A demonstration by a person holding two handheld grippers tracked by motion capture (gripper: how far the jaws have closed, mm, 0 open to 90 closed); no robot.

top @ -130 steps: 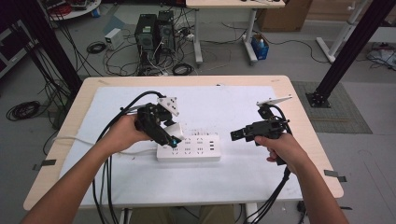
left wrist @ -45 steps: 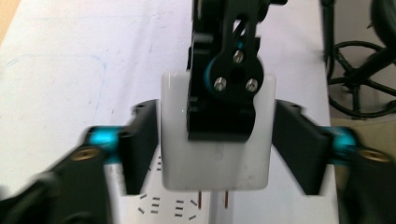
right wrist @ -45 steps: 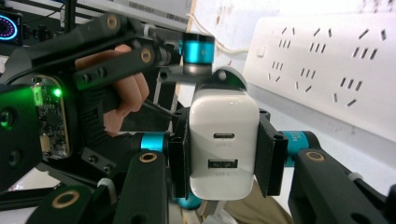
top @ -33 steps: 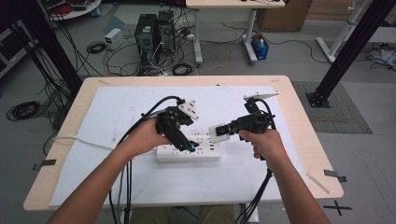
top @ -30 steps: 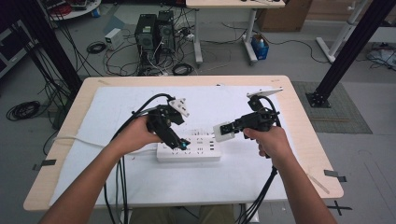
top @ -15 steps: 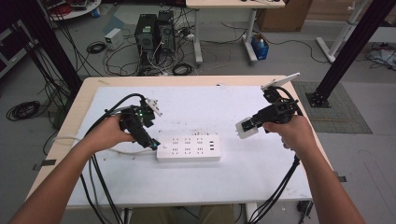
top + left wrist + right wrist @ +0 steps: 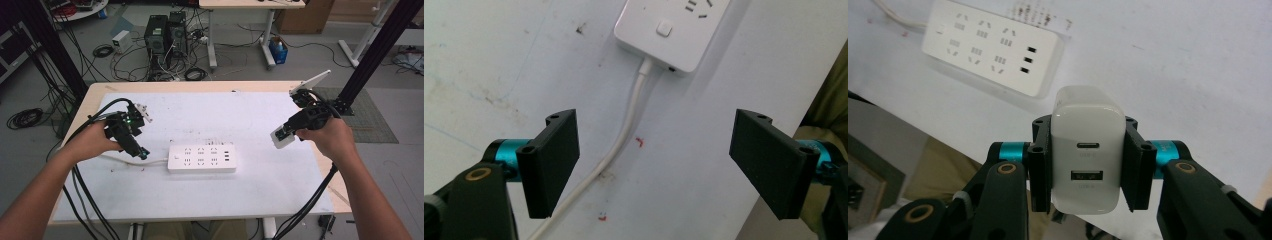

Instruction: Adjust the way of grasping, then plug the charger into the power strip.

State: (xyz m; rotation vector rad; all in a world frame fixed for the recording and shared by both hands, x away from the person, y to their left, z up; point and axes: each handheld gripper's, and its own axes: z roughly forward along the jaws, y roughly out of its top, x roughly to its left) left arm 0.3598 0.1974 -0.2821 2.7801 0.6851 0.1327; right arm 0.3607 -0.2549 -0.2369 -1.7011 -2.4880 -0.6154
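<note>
A white power strip lies on the white table mat, its white cord running off to the left. My left gripper hovers just left of the strip over the cord, its jaws open with nothing between them. My right gripper is raised above the right side of the table, shut on a white USB charger. The charger's two ports face the right gripper view, and the power strip lies beyond it on the mat.
The wooden table edge frames the mat. Black cables trail from my left gripper off the front edge; another cable hangs from the right. Computer towers and loose wires sit on the floor behind the table.
My right gripper pulled the charger away from the power strip, up and to the right. My left gripper slid left off the strip to its cord end.
</note>
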